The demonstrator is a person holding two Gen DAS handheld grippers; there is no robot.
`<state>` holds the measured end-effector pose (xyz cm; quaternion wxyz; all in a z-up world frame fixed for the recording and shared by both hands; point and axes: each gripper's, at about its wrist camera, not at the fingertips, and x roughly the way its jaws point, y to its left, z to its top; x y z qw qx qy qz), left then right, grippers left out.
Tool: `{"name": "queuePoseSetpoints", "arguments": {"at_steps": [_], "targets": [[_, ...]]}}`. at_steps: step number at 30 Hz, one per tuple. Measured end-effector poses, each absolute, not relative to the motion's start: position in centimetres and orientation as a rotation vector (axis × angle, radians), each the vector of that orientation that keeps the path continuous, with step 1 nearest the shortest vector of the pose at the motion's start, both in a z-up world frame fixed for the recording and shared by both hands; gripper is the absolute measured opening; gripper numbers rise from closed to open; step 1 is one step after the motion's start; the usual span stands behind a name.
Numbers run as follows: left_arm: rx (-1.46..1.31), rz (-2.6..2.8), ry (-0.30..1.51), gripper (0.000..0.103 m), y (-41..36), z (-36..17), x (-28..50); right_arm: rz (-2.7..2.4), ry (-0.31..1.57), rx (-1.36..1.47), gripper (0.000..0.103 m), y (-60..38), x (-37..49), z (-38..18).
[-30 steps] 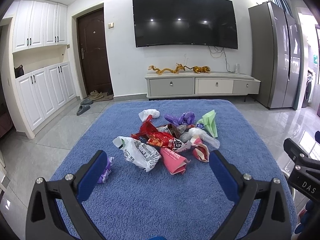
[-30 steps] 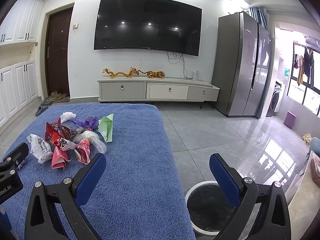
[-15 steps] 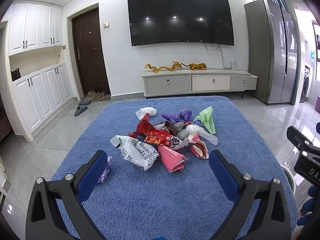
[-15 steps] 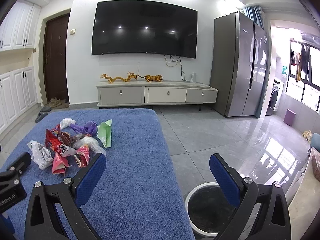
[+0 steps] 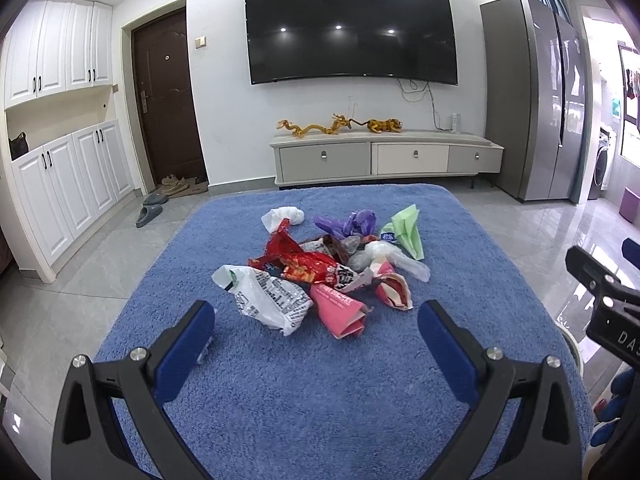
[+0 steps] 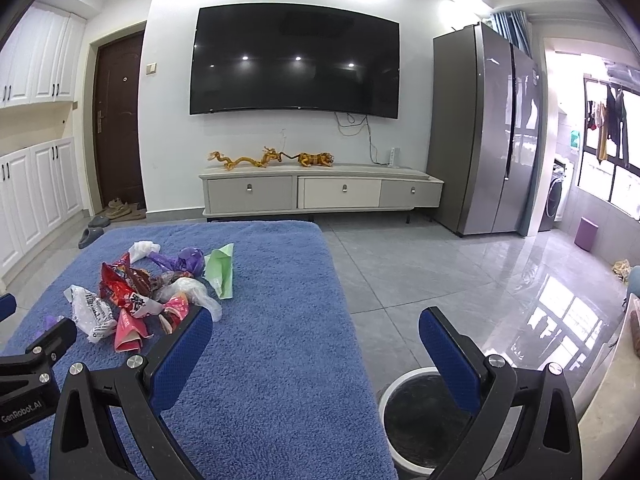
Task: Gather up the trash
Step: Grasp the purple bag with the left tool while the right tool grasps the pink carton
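A pile of trash lies on a blue towel-covered table (image 5: 320, 400): a white printed bag (image 5: 264, 296), a red snack wrapper (image 5: 308, 266), a pink wrapper (image 5: 340, 310), purple plastic (image 5: 348, 222) and green paper (image 5: 406, 230). The pile also shows in the right wrist view (image 6: 152, 292). My left gripper (image 5: 316, 336) is open and empty, just short of the pile. My right gripper (image 6: 316, 344) is open and empty over the table's right edge. A white-rimmed bin (image 6: 424, 416) with a black liner stands on the floor below it.
A TV cabinet (image 5: 384, 158) stands against the far wall under a wall TV (image 5: 352, 28). A grey fridge (image 6: 484, 132) is at the right. White cupboards (image 5: 60, 152) and slippers (image 5: 150, 210) are at the left. Grey tiled floor surrounds the table.
Both wrist views have tilted slightly upward, so the pile sits a little lower and nearer in frame. Both grippers stay open and nothing was picked up.
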<state>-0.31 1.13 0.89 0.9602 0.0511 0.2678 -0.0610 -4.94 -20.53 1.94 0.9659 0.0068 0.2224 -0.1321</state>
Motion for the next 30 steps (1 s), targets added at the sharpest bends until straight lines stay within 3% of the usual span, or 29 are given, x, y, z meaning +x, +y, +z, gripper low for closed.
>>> {"name": "queuePoseSetpoints", "arguments": {"at_steps": [13, 18, 20, 27, 30], "targets": [[0.036, -0.042, 0.614, 0.102, 12.4, -1.1, 2.9, -0.088, 0.567, 0.014, 0.103, -19.1, -1.6, 1.2], [0.048, -0.052, 0.674, 0.101, 16.0, -2.7, 4.4, 0.088, 0.674, 0.054, 0.068, -17.7, 2.3, -0.2], [0.052, -0.083, 0.699, 0.100, 16.6, -3.2, 4.9, 0.145, 0.719, 0.073, 0.061, -17.0, 4.1, -1.1], [0.057, -0.164, 0.785, 0.094, 15.8, -5.7, 7.6, 0.275, 0.821, 0.087, 0.058, -14.4, 9.0, -3.8], [0.067, -0.177, 0.830, 0.079, 15.3, -7.3, 9.0, 0.289, 0.854, 0.089, 0.057, -14.0, 10.6, -5.1]]}}
